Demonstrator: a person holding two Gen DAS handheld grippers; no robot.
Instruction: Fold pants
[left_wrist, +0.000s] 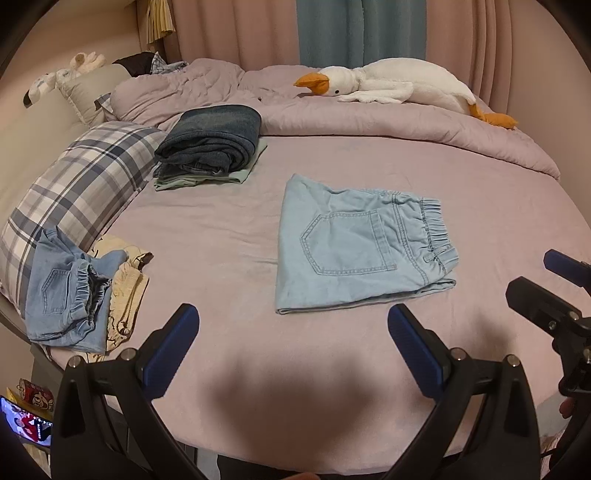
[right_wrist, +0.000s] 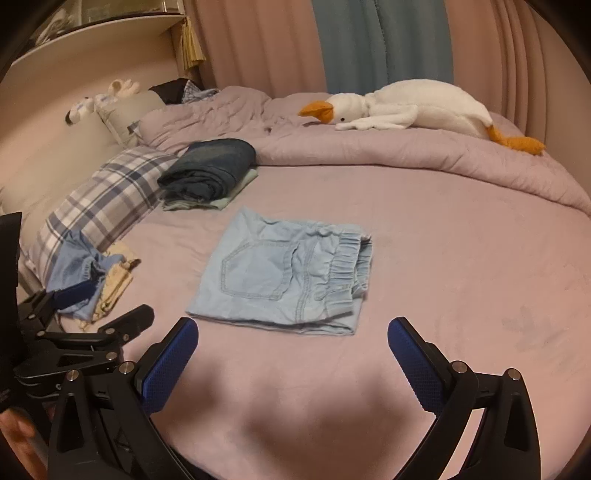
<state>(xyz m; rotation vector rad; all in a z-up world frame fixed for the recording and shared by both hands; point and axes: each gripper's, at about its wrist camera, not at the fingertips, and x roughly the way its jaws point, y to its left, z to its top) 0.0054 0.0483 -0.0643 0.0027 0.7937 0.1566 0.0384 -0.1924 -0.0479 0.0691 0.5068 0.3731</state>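
Note:
Light blue denim pants (left_wrist: 354, 245) lie folded into a flat rectangle on the pink bed sheet (left_wrist: 221, 229), back pocket up, elastic waistband to the right. They also show in the right wrist view (right_wrist: 284, 278). My left gripper (left_wrist: 293, 328) is open and empty, just short of the pants' near edge. My right gripper (right_wrist: 293, 338) is open and empty, close to the pants' near edge. The right gripper also shows at the right edge of the left wrist view (left_wrist: 543, 284). The left gripper shows at the lower left of the right wrist view (right_wrist: 96, 310).
A stack of folded dark jeans (left_wrist: 212, 138) on green clothes sits at the back left. Crumpled blue denim (left_wrist: 70, 291) and cream clothes (left_wrist: 125, 291) lie by a plaid pillow (left_wrist: 81, 184). A plush goose (left_wrist: 399, 86) rests on the bunched duvet (left_wrist: 369, 122).

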